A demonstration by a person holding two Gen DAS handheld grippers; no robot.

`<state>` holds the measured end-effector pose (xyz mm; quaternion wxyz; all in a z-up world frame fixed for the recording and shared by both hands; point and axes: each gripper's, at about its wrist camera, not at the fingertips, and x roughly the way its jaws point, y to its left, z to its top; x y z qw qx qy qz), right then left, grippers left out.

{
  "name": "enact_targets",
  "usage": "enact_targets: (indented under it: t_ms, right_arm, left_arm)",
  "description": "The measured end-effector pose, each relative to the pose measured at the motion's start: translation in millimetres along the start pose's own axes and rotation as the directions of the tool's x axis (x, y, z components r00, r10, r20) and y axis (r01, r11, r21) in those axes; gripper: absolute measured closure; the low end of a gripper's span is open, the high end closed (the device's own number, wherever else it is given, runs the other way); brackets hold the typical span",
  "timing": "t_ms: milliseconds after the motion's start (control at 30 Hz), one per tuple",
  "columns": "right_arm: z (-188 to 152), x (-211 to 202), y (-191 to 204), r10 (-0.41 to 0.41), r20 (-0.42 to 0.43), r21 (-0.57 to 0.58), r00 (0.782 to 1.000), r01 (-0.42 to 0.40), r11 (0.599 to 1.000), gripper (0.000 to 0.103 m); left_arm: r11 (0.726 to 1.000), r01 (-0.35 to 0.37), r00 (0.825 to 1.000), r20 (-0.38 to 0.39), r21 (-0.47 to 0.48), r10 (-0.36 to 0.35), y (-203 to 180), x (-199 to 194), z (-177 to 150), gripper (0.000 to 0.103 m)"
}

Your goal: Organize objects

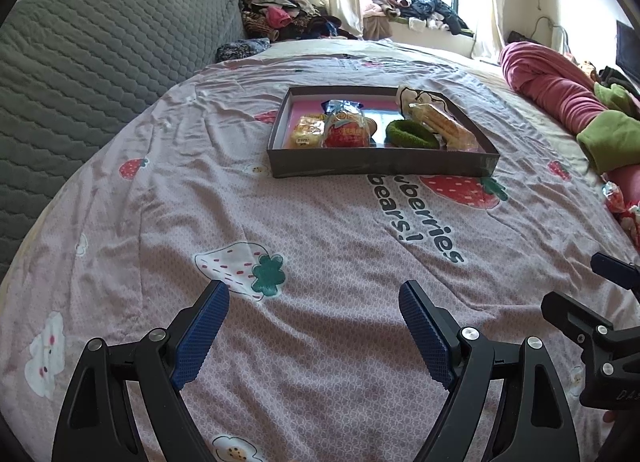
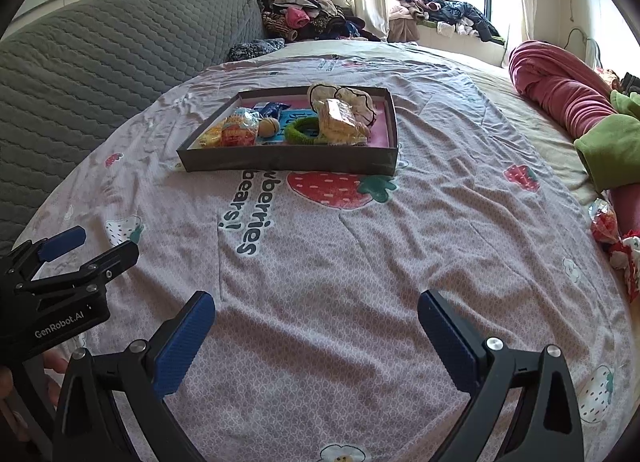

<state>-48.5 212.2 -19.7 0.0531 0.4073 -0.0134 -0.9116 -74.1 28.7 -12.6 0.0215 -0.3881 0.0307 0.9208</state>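
- On the bed, well ahead of both tools: a shallow dark tray [image 1: 384, 165] with a pink floor rests on the strawberry-print sheet [image 1: 320, 254], near the sheet's middle and partly covering its printed lettering.
- Inside the tray, from its left side to its right: a yellow snack packet [image 1: 307, 133], a red-and-clear snack bag [image 1: 347, 129], a small round tan ball [image 2: 269, 126], a green fuzzy hair tie [image 1: 411, 133], and a long wrapped yellow snack [image 1: 444, 123] lying against a cream cloth item [image 2: 352, 98] at the far right corner.
- Left gripper [image 1: 314, 304]: jaws spread wide, nothing between the blue pads, held low over bare sheet, well apart from the tray.
- Right gripper [image 2: 316, 314]: jaws likewise wide apart and empty, over the sheet just beside the left tool.
- Still outside the tray: a red-and-white wrapped item [image 2: 606, 223] at the right edge of the sheet, beside the rolled pink blanket [image 2: 560, 81]. Whether it belongs to the task cannot be told.
- Progress, as a judgement: most of the gathering appears done, since the open sheet between grippers and tray carries no loose objects. What may remain is the wrapped item at the right edge, or tidying the tray's contents.
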Motion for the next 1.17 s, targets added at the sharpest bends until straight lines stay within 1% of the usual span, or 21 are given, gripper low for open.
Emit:
enact_targets:
  t_ms: [267,867,1100,1167]
  right_arm:
    - [-5.0,4.1,-1.4,-0.001,-0.009,0.004,1.0,0.001,1.0,0.001]
    - [-9.7,10.0,1.6,-0.007,-0.025,-0.006,1.0,0.006,1.0,0.001]
    - [-7.7,7.9,4.7,-0.009,-0.019,-0.017,1.0,0.009,1.0,0.001]
    - [-7.4,8.0,5.0,-0.01,-0.019,-0.018,1.0,0.01,1.0,0.001]
  left_arm:
    - [1.0,0.0,1.0,0.014,0.005,0.0,0.2,0.9,-2.7,0.015]
    - [1.0,-0.005,1.0,0.002,-0.002,0.005,5.3,8.2,-11.8,0.015]
    - [1.0,-0.019,0.999,0.028,-0.014,0.02,9.8,5.0,-11.4,0.015]
    - [1.0,-0.016,1.0,0.023,-0.01,0.016,10.1,5.3,-10.6,0.015]
